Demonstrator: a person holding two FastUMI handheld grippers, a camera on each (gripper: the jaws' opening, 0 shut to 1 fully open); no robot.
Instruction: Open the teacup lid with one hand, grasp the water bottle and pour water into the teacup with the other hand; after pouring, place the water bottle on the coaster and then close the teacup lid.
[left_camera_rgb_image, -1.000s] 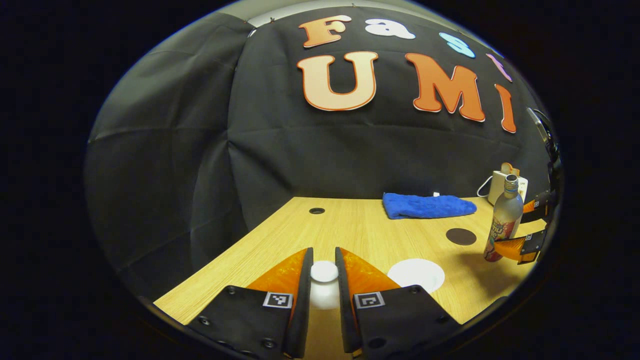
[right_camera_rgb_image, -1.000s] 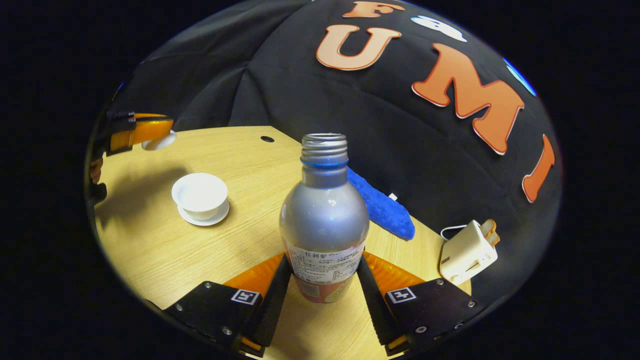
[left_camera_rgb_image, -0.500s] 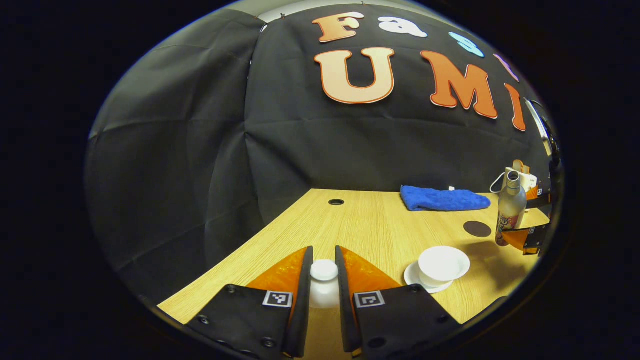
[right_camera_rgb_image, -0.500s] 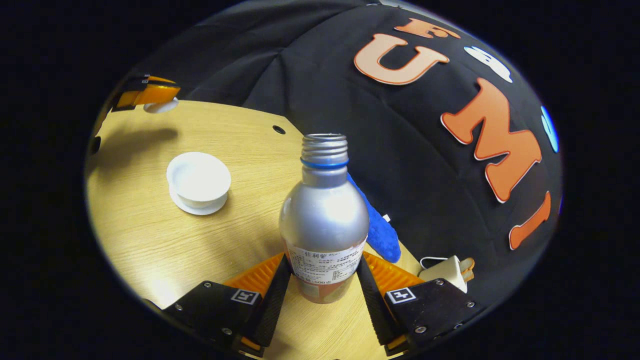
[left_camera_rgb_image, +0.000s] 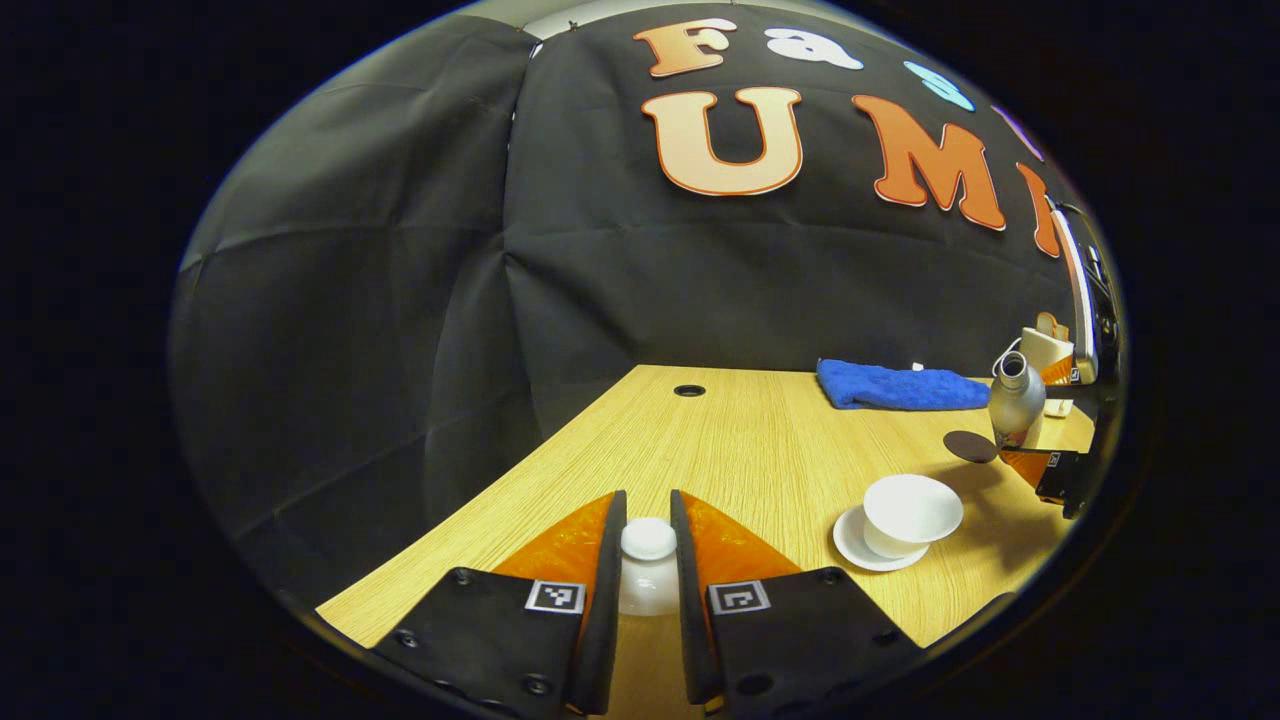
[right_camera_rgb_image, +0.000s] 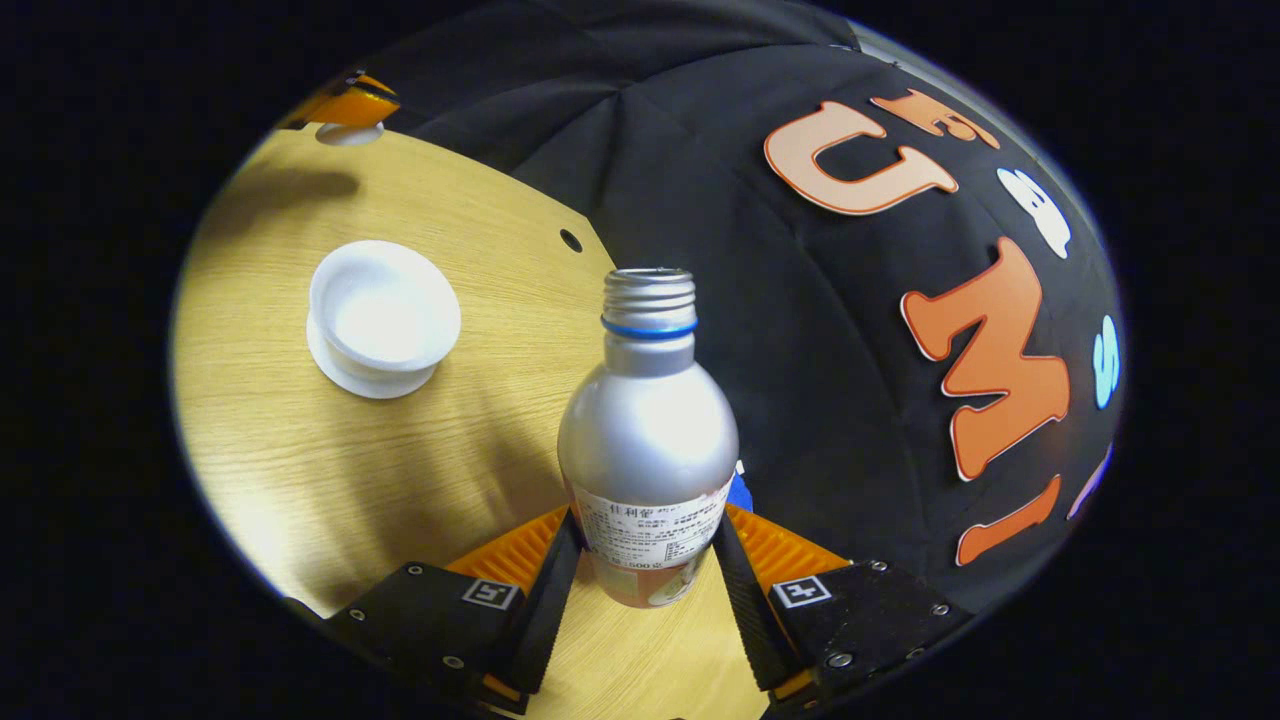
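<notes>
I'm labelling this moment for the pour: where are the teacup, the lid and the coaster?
teacup (right_camera_rgb_image: 383, 308): right gripper view, inside of the open bowl.
lid (left_camera_rgb_image: 648, 540): left gripper view, its knob between the claw's fingers.
coaster (left_camera_rgb_image: 968, 447): left gripper view, dark top face.

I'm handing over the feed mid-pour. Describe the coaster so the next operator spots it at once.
Start at the wooden table and go to the blue towel by the back wall. Just in front of the towel's right end, beyond the open white teacup, lies the coaster. It is a flat, dark round disc, unlike the white saucer under the cup.
</notes>
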